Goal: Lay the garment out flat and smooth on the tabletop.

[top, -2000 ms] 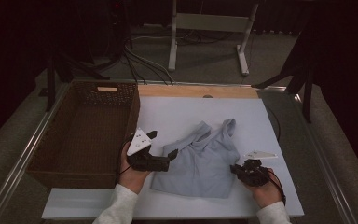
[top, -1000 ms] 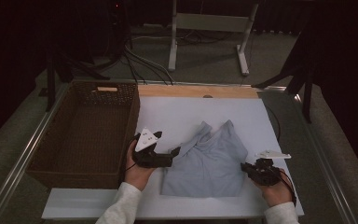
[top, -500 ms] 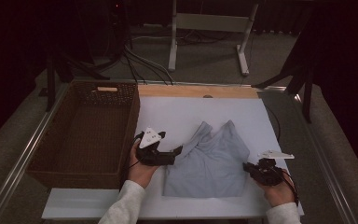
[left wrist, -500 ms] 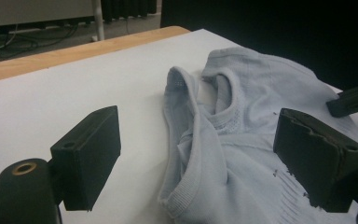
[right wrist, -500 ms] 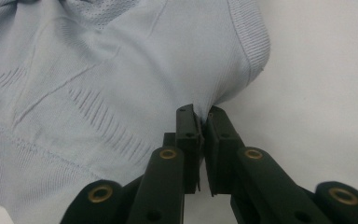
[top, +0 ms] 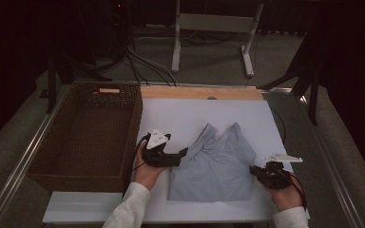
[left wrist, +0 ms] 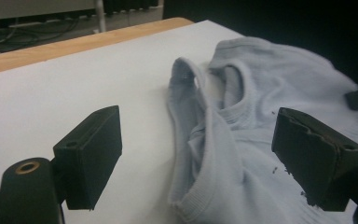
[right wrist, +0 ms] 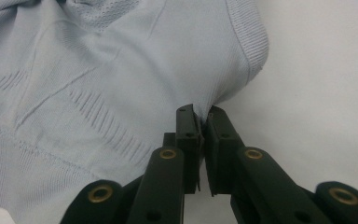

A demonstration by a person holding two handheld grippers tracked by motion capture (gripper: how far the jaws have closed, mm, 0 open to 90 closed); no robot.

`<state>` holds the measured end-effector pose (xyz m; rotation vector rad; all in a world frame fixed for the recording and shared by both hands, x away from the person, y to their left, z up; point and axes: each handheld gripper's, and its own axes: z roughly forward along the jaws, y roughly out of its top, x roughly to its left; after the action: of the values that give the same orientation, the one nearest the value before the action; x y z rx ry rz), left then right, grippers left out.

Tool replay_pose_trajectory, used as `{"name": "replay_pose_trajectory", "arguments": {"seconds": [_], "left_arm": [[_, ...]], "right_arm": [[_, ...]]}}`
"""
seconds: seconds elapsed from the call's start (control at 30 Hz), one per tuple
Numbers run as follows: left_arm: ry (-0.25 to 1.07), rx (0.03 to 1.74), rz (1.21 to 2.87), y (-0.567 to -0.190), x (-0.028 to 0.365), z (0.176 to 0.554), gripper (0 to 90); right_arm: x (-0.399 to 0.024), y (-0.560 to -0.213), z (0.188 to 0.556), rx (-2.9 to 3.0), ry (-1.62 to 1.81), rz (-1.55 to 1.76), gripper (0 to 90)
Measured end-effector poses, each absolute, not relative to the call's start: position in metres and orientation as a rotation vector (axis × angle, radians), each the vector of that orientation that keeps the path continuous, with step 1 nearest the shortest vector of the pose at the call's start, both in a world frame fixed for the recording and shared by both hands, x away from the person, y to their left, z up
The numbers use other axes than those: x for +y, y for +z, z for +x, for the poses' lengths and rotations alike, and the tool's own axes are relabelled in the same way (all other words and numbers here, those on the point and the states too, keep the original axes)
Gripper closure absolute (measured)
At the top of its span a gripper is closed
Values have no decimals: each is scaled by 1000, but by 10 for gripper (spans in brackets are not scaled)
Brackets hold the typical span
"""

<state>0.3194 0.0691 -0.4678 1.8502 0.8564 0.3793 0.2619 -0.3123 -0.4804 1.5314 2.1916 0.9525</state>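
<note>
A pale blue sleeveless shirt [top: 214, 164] lies flat on the white table top [top: 180, 114], neck toward the far side. My left gripper [top: 184, 153] lies low at the shirt's left shoulder. In the left gripper view it [left wrist: 205, 158] is open, jaws wide apart, and a raised fold of the shirt [left wrist: 242, 121] runs between them untouched. My right gripper [top: 254, 170] is at the shirt's lower right edge. In the right gripper view it [right wrist: 204, 116] is shut, pinching the ribbed edge of the shirt [right wrist: 98, 70] between its tips.
A brown wicker basket [top: 133, 123] stands along the table's left side, close to my left hand. A wooden strip [top: 199, 92] borders the table's far edge. Metal rails run along both sides; stand legs and cables are on the floor beyond.
My right gripper has drawn the shirt's lower right edge to the right, and the shirt now lies flatter and wider. The left gripper has barely shifted beside the shoulder.
</note>
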Motion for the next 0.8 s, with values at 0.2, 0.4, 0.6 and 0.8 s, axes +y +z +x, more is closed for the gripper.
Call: {"name": "replay_pose_trajectory", "arguments": {"seconds": [0.2,0.4,0.6,0.8], "left_arm": [[376,860,1874,-472,64,321,195],[364,872,1875,-475,61,324,199],[357,877,1882,-479,59,327,220],[339,867,1893,-482,56,328,260]], "right_arm": [[-314,-480,261,2188,955,1536,854],[-315,-480,261,2184,957,1536,854],[-316,-480,261,2182,960,1539,853],[-317,-480,261,2181,961,1541,853]]}}
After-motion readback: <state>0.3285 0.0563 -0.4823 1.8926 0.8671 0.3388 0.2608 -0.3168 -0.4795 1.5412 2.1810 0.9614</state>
